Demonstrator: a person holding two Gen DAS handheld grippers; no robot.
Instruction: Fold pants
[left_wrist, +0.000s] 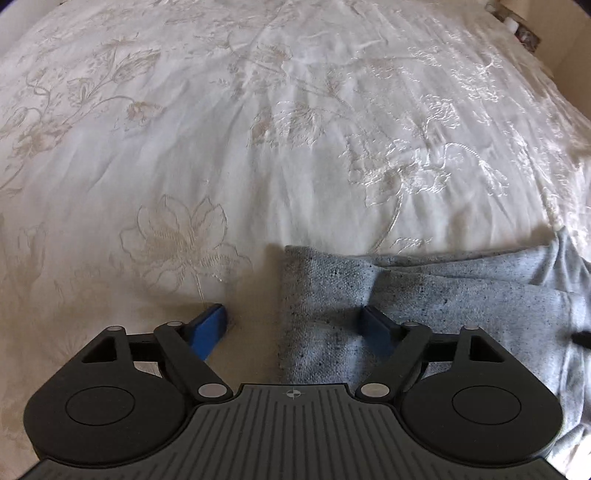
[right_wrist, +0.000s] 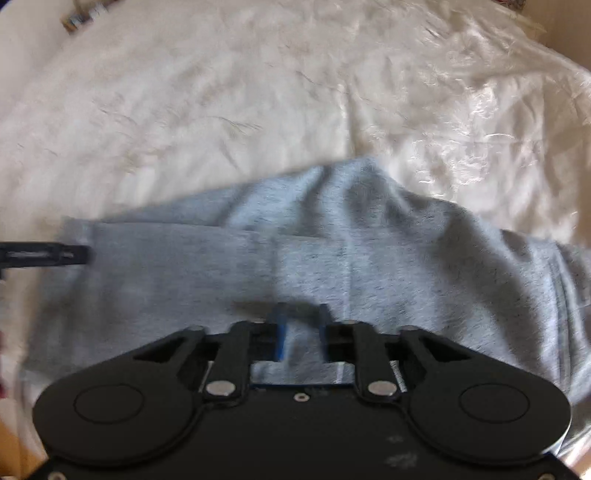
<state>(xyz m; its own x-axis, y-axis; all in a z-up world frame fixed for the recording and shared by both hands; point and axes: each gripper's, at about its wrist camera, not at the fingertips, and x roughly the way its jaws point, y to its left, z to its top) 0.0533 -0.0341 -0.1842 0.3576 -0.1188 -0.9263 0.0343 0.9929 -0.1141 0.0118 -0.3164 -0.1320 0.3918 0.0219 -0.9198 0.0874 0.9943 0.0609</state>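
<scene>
Grey speckled pants (left_wrist: 454, 291) lie folded in layers on a white embroidered bedspread (left_wrist: 240, 140). My left gripper (left_wrist: 291, 314) stands open over the pants' left end. Its left blue finger (left_wrist: 210, 328) is over bare bedspread, and its right finger (left_wrist: 376, 328) rests on the grey cloth. In the blurred right wrist view the pants (right_wrist: 388, 243) spread across the middle. My right gripper (right_wrist: 303, 314) is shut on a pinch of the grey fabric near their front edge. A black part of the left gripper (right_wrist: 48, 254) shows at the pants' left end.
The bedspread (right_wrist: 177, 103) stretches far beyond the pants and to their left. Small dark objects (left_wrist: 526, 35) sit past the bed's far right corner, by a beige surface (left_wrist: 576, 74). The same clutter (right_wrist: 79, 16) shows at the top left of the right wrist view.
</scene>
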